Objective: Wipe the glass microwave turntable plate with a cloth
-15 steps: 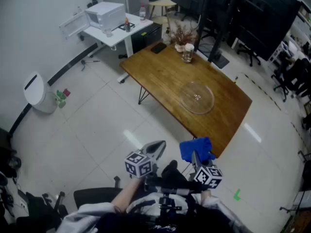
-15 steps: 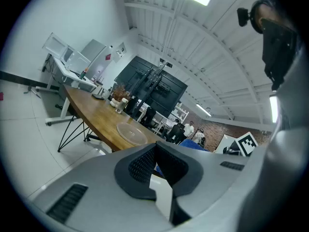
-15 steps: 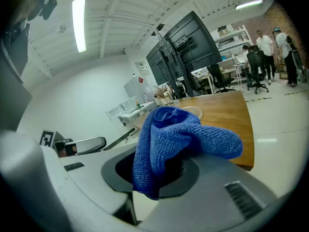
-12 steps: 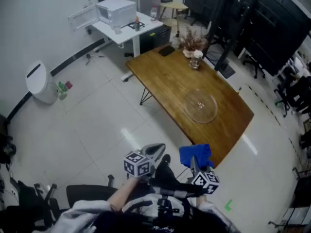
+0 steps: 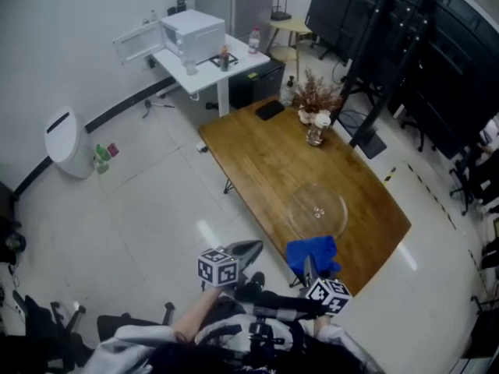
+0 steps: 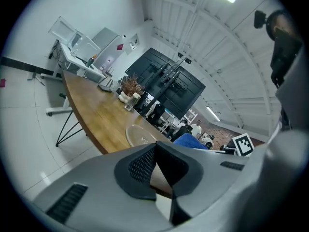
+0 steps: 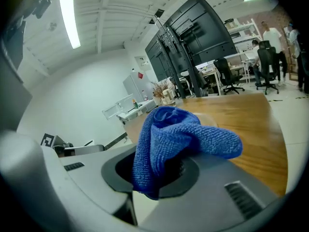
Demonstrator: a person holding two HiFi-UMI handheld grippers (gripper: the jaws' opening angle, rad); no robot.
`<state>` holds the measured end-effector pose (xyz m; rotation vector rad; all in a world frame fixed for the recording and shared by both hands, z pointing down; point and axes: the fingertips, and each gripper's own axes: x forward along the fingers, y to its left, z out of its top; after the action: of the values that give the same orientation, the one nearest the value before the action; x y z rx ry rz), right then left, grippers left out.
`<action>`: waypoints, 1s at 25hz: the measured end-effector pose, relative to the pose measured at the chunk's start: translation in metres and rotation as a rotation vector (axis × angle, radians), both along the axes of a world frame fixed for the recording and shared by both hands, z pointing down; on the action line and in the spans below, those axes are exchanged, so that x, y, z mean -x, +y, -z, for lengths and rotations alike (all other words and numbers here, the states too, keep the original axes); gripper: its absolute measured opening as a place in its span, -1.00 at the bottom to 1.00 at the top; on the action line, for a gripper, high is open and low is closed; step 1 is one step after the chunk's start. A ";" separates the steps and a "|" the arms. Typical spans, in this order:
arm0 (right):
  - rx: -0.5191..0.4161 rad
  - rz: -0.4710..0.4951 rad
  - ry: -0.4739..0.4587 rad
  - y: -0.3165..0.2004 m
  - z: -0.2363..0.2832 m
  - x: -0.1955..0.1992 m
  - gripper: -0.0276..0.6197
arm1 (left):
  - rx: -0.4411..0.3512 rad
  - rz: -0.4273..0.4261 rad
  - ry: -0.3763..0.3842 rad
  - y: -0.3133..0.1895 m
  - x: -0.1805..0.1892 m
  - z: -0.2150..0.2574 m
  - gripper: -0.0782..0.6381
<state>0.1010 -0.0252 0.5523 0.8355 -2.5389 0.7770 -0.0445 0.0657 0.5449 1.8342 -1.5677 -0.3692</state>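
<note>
The clear glass turntable plate (image 5: 317,209) lies flat on the near end of the wooden table (image 5: 257,158). The left gripper view catches it too, the plate (image 6: 140,135) showing just past the jaw tips. My right gripper (image 5: 311,266) is shut on a bunched blue cloth (image 5: 313,252), held off the table's near edge and short of the plate. From the right gripper view, the cloth (image 7: 178,129) spills over the jaws of that gripper (image 7: 161,170). My left gripper (image 5: 249,248) hangs over the floor left of the cloth. Its jaws (image 6: 155,150) meet at the tips, holding nothing.
A glass vase of dried flowers (image 5: 316,123) and a dark flat object (image 5: 270,110) stand at the table's far end. Beyond is a white desk (image 5: 210,61) with a microwave (image 5: 191,29), its door open. A white bin (image 5: 61,142) stands by the left wall. Office chairs line the right.
The view has shifted toward the table, so the plate now lies nearer the cloth. Both grippers keep their pose and their hold.
</note>
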 end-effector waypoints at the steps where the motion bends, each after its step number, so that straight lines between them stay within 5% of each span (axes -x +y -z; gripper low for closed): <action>1: -0.001 0.001 -0.020 -0.016 0.002 0.005 -0.69 | 0.002 0.003 0.015 -0.015 0.003 0.000 -0.78; 14: 0.090 -0.106 -0.064 -0.120 -0.004 -0.002 -0.69 | 0.163 -0.089 -0.045 -0.128 0.002 -0.036 -0.78; 21: 0.088 -0.150 -0.056 -0.140 -0.006 0.001 -0.69 | 0.265 -0.135 -0.230 -0.170 0.018 -0.052 -0.78; 25: 0.052 -0.145 -0.008 -0.150 -0.011 0.013 -0.69 | 0.339 -0.201 -0.262 -0.192 0.024 -0.075 -0.78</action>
<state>0.0880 -0.1755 0.5631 1.0096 -2.4753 0.8884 -0.0681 -0.1258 0.6194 1.7986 -1.4869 0.2269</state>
